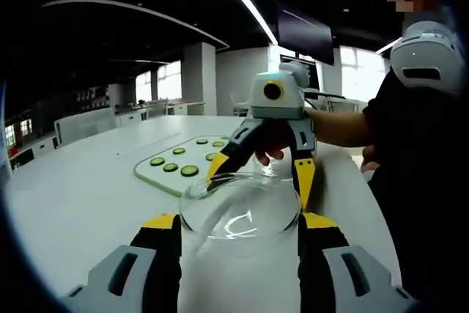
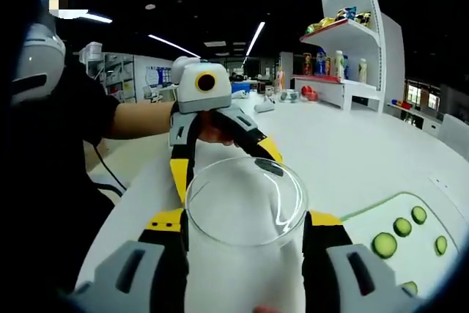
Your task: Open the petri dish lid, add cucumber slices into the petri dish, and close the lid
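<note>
Holding a clear petri dish piece between its yellow-and-black jaws, left gripper is clamped on the glass from both sides, piece lifted off the white bench; can't tell if it is lid or base. Right gripper does the same in the right gripper view: its jaws are closed on a second clear round petri dish piece, tilted so the open face shows, also held above the bench. Again lid or base can't be told. Each gripper appears in the other's view, facing it: right one enters the left gripper view just behind the glass, with a person's hand on it; left one sits just behind the glass in the right gripper view, hand wrapped on its body. Pale green cutting board lies on the bench behind the left-held glass, toward the bench's middle, with round cucumber slices spread on it in rows. Same board shows at the right of the right gripper view, near the bench edge, slices on it, well apart from both glass pieces. No slice inside either piece. Person's dark sleeve is beside the bench. White shelf with bottles stands far off past the bench.
</note>
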`<state>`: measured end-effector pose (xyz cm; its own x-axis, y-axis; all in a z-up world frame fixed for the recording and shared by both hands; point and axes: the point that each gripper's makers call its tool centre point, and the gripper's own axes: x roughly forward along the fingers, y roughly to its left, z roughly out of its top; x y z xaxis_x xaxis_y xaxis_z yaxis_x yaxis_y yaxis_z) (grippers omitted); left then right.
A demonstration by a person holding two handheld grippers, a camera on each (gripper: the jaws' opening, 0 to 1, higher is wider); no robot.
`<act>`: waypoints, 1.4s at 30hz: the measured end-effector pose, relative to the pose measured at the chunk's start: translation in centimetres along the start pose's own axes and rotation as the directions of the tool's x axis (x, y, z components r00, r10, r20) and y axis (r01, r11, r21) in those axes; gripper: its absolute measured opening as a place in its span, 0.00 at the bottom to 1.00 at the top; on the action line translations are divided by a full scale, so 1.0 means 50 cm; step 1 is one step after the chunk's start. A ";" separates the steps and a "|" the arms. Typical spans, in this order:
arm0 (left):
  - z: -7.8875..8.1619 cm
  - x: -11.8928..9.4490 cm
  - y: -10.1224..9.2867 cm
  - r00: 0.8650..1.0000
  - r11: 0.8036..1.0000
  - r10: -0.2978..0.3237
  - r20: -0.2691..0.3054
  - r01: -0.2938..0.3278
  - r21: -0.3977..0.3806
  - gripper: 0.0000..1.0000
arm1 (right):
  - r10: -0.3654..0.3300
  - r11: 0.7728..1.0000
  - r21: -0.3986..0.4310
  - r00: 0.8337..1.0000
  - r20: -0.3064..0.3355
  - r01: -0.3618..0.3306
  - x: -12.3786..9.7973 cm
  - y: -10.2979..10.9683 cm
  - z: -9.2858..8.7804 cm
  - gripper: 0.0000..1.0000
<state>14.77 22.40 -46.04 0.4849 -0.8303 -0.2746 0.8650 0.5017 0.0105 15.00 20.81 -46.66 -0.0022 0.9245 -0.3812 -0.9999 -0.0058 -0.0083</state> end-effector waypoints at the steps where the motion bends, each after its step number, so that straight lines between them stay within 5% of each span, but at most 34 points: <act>1: -0.003 0.001 0.001 1.000 1.000 0.000 -0.004 0.000 0.001 0.63 | -0.001 1.000 -0.001 1.000 -0.007 0.001 0.002 0.000 -0.004 0.59; 42: -0.045 0.014 -0.015 0.999 1.000 -0.014 -0.050 0.014 0.001 0.64 | 0.010 0.999 -0.038 0.994 -0.106 -0.014 0.026 0.002 -0.043 0.59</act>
<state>14.19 21.97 -48.39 0.4658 -0.8241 -0.3224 0.8718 0.4898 0.0076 14.91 21.18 -49.12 -0.0108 0.8787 -0.4772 -0.9987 -0.0328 -0.0378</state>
